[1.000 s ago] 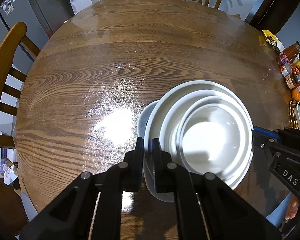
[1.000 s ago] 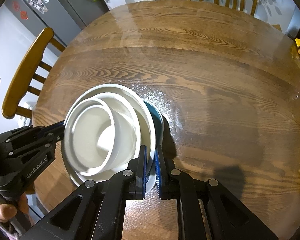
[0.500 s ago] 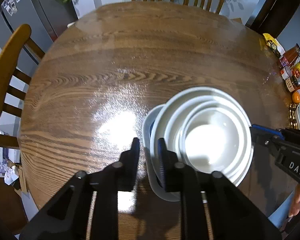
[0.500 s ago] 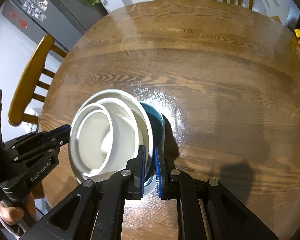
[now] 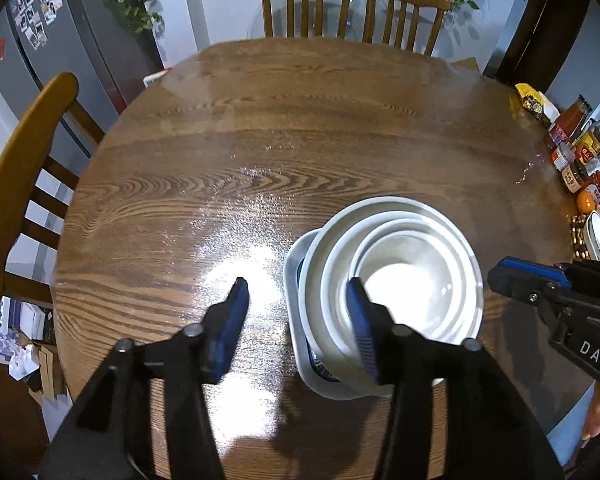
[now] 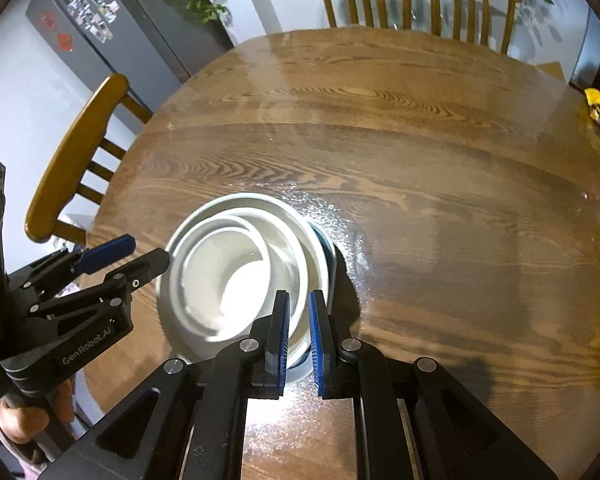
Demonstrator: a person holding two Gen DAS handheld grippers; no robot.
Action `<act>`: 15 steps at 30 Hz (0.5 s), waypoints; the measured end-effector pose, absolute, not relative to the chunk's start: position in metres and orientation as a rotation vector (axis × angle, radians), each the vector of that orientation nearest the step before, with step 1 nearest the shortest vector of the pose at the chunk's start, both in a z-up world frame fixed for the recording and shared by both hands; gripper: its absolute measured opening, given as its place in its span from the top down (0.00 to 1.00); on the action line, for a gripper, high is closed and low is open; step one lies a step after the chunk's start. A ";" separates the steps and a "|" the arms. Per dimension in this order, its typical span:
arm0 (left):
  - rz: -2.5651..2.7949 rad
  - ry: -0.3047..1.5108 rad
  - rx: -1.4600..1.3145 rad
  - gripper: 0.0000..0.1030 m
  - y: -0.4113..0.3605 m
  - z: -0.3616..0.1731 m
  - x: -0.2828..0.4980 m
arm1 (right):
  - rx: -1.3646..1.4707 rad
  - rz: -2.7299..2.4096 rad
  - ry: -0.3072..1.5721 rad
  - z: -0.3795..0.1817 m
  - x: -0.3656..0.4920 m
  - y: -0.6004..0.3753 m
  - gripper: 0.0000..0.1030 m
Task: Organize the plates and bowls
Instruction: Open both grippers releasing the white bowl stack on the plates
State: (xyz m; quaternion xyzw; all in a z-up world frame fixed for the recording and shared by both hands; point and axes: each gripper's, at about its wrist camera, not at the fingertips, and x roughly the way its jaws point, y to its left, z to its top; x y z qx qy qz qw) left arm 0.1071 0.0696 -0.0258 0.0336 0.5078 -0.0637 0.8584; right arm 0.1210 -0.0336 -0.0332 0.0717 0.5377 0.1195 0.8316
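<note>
A stack of nested white bowls (image 5: 404,272) sits on a blue-rimmed dish (image 5: 296,280) on the round wooden table (image 5: 300,140). My left gripper (image 5: 296,296) is open wide, raised over the stack's left edge and holding nothing. The stack also shows in the right wrist view (image 6: 244,264), with the blue dish (image 6: 327,252) peeking out at its right. My right gripper (image 6: 299,312) has its jaws narrowly apart around the stack's near rim; I cannot tell if the pads still grip it. The left gripper shows at the left of the right wrist view (image 6: 136,254).
Wooden chairs (image 5: 24,168) stand at the left and far side (image 5: 352,8). Sauce bottles and snack packets (image 5: 576,152) crowd the table's right edge, beside an orange (image 5: 585,203) and a white dish (image 5: 598,236). A grey fridge (image 6: 100,36) stands far left.
My left gripper has opened wide, let go of the stack's rim and pulled up and back. My right gripper's jaws have parted slightly and it has risen too.
</note>
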 end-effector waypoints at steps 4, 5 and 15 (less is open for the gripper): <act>-0.112 1.009 0.087 0.43 0.073 -0.018 0.095 | 0.141 0.271 1.109 -0.024 0.110 -0.032 0.89; -0.110 0.996 0.087 0.40 0.075 -0.016 0.091 | 0.140 0.277 1.101 -0.022 0.107 -0.032 0.89; -0.086 0.873 0.097 0.20 0.088 0.000 0.051 | 0.141 0.316 1.025 -0.012 0.075 -0.036 0.43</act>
